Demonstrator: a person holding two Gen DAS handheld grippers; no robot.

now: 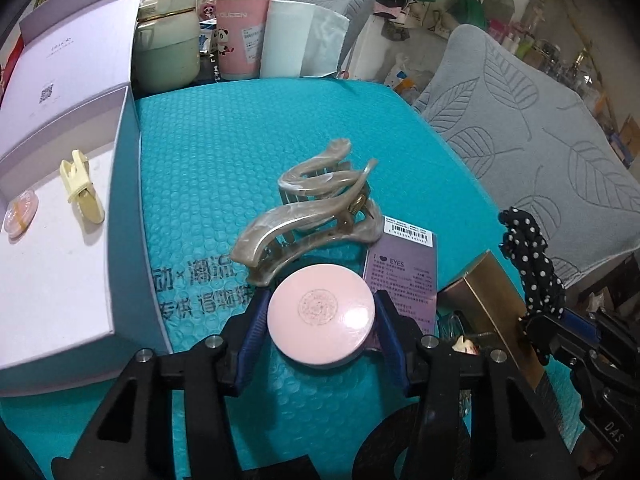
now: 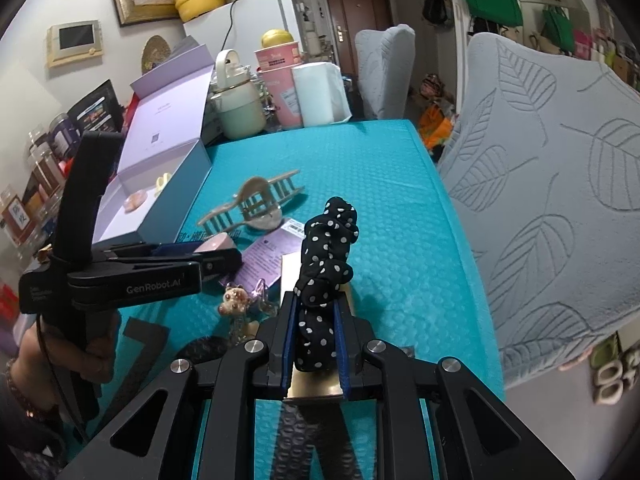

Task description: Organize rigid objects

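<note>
An open lilac box (image 1: 60, 280) is sitting at the left on the teal bubble mat (image 1: 224, 160), holding a yellow clip (image 1: 82, 188). Just right of it, the left gripper (image 1: 322, 320) is clamping its blue pads on a round pink compact (image 1: 320, 316), near a beige claw clip (image 1: 304, 208). Farther right, the right gripper (image 2: 316, 344) is squeezing tight on a black polka-dot scrunchie (image 2: 326, 256) that is sticking up above a gold box (image 2: 316, 388).

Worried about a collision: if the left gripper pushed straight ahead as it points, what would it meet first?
Most likely the beige hair claw, lying just beyond the pink round compact that the left gripper grips; exact depth is uncertain.
</note>
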